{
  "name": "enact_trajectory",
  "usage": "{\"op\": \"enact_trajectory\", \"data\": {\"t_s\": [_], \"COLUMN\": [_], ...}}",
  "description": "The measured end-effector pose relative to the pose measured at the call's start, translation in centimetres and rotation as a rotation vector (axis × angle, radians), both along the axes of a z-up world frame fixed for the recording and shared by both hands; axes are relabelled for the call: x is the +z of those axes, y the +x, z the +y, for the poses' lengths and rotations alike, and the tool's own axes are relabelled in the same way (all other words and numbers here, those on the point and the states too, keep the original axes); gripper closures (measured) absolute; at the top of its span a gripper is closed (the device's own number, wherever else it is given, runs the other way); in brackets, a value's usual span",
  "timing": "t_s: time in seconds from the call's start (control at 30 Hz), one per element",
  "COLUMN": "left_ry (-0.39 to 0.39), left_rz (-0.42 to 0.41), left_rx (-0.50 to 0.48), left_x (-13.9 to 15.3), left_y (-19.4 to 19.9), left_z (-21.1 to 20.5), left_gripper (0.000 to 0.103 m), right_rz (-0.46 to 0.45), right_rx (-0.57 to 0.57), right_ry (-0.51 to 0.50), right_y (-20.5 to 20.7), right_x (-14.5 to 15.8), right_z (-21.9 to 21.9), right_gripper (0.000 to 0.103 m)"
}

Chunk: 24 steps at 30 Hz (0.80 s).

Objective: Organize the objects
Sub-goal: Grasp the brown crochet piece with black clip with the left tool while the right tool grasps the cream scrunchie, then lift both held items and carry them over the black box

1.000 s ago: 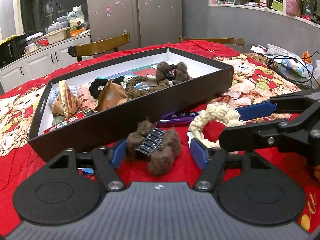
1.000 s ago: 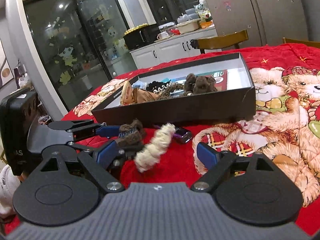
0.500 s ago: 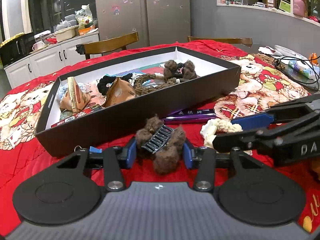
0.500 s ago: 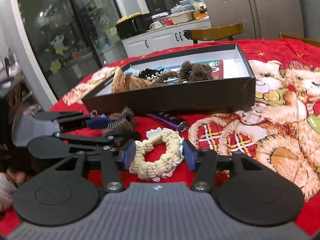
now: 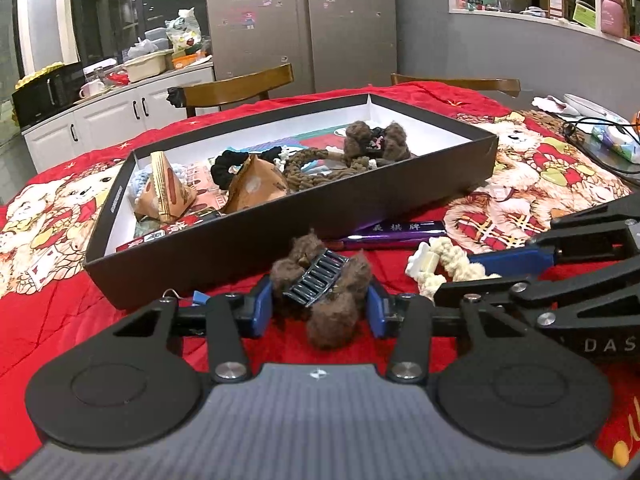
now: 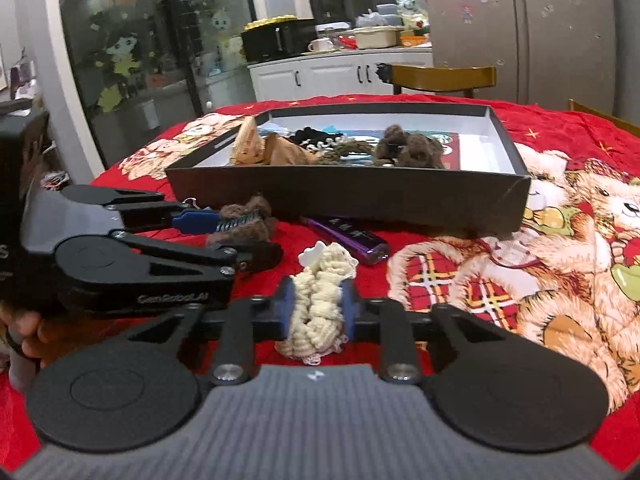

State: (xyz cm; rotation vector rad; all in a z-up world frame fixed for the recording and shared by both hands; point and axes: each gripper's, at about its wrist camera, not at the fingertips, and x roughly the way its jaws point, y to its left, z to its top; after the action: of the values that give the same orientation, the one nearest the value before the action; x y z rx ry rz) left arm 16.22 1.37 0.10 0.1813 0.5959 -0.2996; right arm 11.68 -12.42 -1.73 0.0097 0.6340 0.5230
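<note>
Both claws loaded, low over the red table [image 5: 60,312]. Left claw [image 5: 318,308] clamped on the brown fuzzy hair clip [image 5: 324,288], comb teeth slanting up across the grip. Right claw [image 6: 316,308] pinched narrow on the cream braided scrunchie [image 6: 320,304], squashed long and pointing forward along the fingers.

Black box [image 5: 280,216] dead ahead of both, open top, long side facing the claws, front wall between cargo and the inside (so up and over, probably, not straight in). Left claw seemingly nearer the wall; right claw a touch further back, with the purple bar [image 6: 348,236] lying on the cloth between it and the box.

Left view alone looking down into the box: folded packets, black scrunchie, a matching brown clip already there. Right view alone showing the left claw's side profile and the empty white corner at the box's right end.
</note>
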Motion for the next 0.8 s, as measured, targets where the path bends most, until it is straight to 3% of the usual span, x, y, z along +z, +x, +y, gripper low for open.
{"op": "enact_trajectory", "data": {"t_s": [0.5,0.8], "left_ry": [0.006,0.006], "left_rz": [-0.01,-0.075], "left_rx": [0.051,0.094], "left_x": [0.0,0.6], "left_y": [0.0,-1.3], "left_z": [0.2,0.5], "left_gripper": [0.051,0.052], "right_rz": [-0.003,-0.033], "right_rx": [-0.018,-0.011], "right_ry": [0.125,0.159], "right_y": [0.0,-0.3], "right_x": [0.3,0.6], "right_z": [-1.8,-2.2], "right_gripper": [0.089,0.089]}}
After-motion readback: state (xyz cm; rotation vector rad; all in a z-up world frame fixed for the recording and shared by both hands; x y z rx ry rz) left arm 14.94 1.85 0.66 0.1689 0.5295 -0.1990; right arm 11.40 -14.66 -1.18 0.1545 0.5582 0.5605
